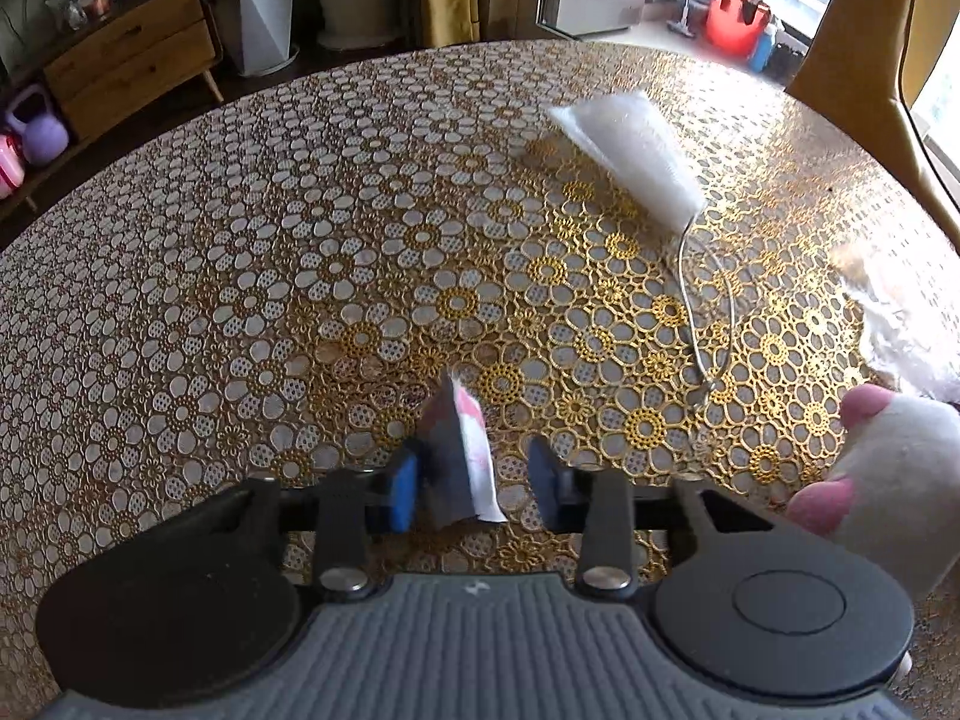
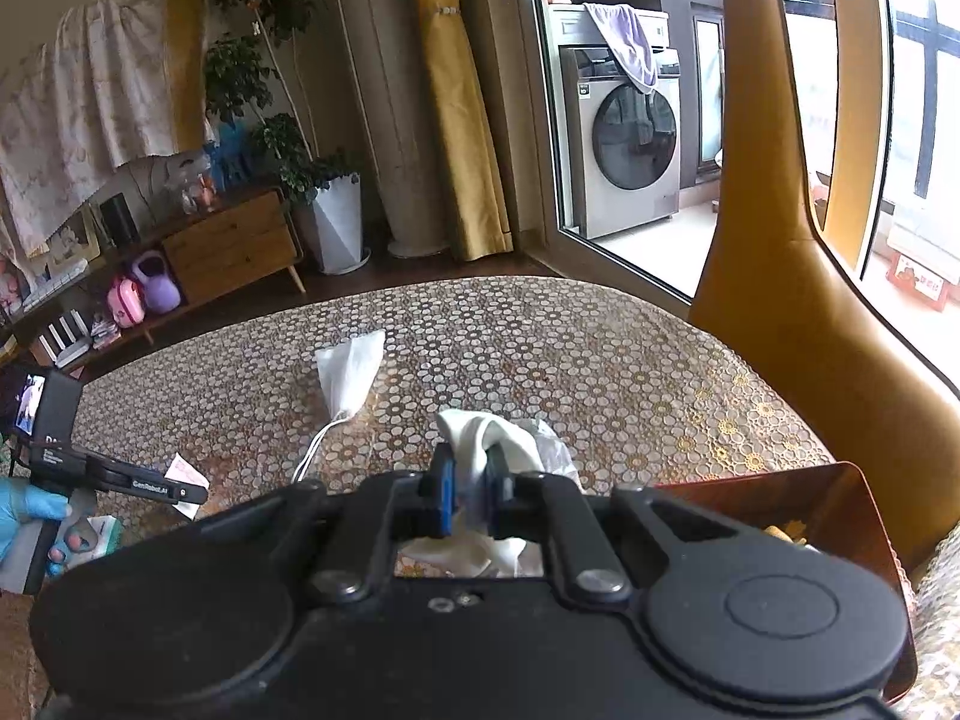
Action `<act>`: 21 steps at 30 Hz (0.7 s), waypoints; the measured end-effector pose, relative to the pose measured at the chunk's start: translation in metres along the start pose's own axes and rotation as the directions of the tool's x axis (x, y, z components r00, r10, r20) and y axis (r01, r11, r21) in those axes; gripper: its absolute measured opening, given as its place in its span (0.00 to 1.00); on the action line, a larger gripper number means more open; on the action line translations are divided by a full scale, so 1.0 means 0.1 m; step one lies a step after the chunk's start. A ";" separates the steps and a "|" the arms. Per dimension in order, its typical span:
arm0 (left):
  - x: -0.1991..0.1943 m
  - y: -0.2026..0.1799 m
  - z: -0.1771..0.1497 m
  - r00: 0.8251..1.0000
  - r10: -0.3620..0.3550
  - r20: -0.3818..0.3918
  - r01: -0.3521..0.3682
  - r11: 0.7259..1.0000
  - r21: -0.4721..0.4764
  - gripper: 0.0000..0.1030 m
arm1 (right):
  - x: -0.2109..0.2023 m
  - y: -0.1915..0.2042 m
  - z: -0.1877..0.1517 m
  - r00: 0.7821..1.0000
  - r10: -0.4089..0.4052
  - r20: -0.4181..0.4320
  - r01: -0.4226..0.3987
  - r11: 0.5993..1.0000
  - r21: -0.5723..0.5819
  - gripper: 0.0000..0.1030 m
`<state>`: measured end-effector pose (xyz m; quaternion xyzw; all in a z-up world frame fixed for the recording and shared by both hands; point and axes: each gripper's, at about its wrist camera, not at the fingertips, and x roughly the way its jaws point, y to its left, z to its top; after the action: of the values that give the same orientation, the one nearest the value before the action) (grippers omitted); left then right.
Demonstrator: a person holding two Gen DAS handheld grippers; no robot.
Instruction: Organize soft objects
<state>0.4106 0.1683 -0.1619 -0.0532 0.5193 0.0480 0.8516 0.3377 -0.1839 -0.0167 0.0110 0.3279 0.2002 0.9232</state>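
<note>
White cloth (image 2: 480,438) clamped in right fingers (image 2: 473,495) over tabletop (image 2: 600,360) | left fingers (image 1: 474,480) apart, packet (image 1: 465,450) loose between | pouch (image 1: 630,156) lying beyond

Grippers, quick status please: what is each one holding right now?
Left gripper open, small pink-and-white packet between its jaws. Right gripper shut on white cloth. White drawstring pouch lies ahead on table.
</note>
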 end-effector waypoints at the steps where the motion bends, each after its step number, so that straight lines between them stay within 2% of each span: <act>1: 0.01 0.00 0.00 1.000 -0.002 0.000 0.002 1.000 0.001 0.30 | 0.01 0.00 0.00 1.000 -0.001 -0.001 0.001 1.000 0.000 0.09; 2: 0.00 0.00 0.00 1.000 0.004 0.000 -0.004 1.000 0.005 0.28 | 0.01 0.00 0.00 1.000 -0.002 -0.002 0.002 1.000 0.001 0.09; 4: 0.01 -0.01 0.00 1.000 0.019 0.000 -0.019 1.000 0.012 0.15 | 0.02 -0.01 -0.01 1.000 -0.003 -0.003 0.003 1.000 0.003 0.09; 7: -0.01 0.00 -0.01 1.000 0.012 0.011 -0.012 1.000 0.010 0.08 | 0.03 -0.01 -0.03 1.000 -0.006 -0.007 0.006 1.000 0.007 0.09; 13: -0.16 0.00 -0.07 0.998 -0.007 0.060 0.007 1.000 -0.002 0.06 | 0.00 -0.07 -0.07 1.000 -0.013 -0.011 0.013 1.000 0.027 0.09; 21: -0.67 -0.17 -0.17 0.993 -0.061 0.098 0.060 0.998 0.012 0.06 | -0.28 -0.19 -0.06 1.000 0.003 0.029 -0.005 0.998 0.066 0.09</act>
<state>0.3674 0.1470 -0.1089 -0.0626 0.4753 0.0223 0.8773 0.3209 -0.2123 -0.0072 0.0452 0.3209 0.1908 0.9266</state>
